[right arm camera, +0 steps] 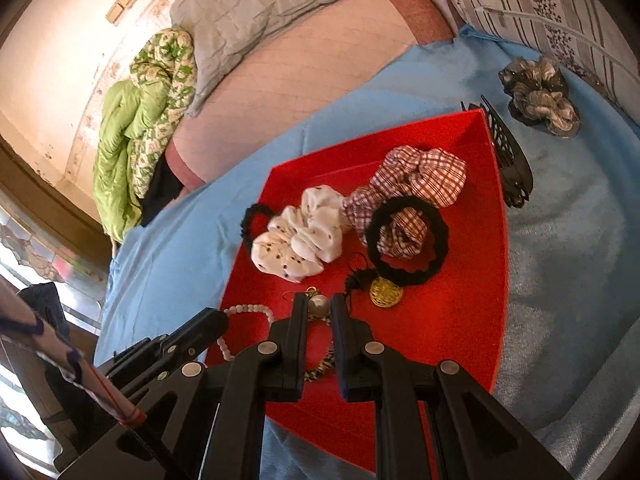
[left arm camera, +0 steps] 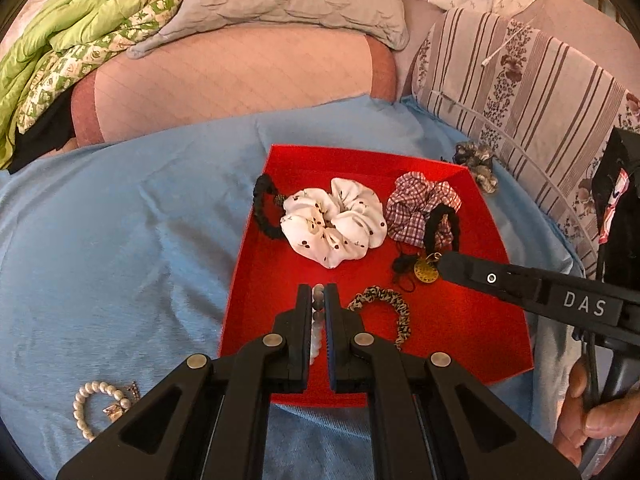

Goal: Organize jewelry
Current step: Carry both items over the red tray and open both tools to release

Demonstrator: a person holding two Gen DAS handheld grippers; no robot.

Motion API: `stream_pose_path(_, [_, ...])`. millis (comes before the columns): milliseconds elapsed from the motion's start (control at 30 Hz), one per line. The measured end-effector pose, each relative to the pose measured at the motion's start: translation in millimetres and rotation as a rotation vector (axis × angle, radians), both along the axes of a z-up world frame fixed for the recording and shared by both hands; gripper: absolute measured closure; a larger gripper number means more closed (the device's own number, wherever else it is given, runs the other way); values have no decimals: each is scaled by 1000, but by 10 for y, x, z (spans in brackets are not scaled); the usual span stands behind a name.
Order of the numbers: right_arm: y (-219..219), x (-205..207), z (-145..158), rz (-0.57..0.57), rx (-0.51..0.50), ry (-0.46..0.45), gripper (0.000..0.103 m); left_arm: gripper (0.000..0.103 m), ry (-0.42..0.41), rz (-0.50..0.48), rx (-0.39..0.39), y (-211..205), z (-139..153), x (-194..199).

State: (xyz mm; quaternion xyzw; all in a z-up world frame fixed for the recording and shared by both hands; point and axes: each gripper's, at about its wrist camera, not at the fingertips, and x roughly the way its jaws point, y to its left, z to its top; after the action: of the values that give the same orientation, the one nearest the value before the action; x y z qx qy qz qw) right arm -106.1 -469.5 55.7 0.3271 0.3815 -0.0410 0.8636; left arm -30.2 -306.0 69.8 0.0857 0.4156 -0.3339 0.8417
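A red tray lies on a blue cloth. My left gripper is shut on a string of white and grey beads above the tray's near left part. In the right wrist view the beads loop out from the left gripper. My right gripper is shut on a small silvery round trinket with a gold bit on top, just above the tray floor. Its tip sits beside a gold medallion. A leopard-print hair tie lies between the grippers.
In the tray lie a white scrunchie, a plaid scrunchie and two black hair ties. Outside it are a grey scrunchie, a black claw clip and a pearl bracelet. Pillows and a green quilt lie behind.
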Motion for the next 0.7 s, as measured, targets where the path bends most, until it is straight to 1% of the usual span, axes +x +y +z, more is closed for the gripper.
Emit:
stream_pose_path(233, [23, 26, -103, 8, -22, 52, 90, 97, -1, 1, 29, -51, -121, -4])
stream_pose_path(700, [42, 17, -153, 5, -56, 96, 89, 97, 2, 1, 54, -90, -234, -35])
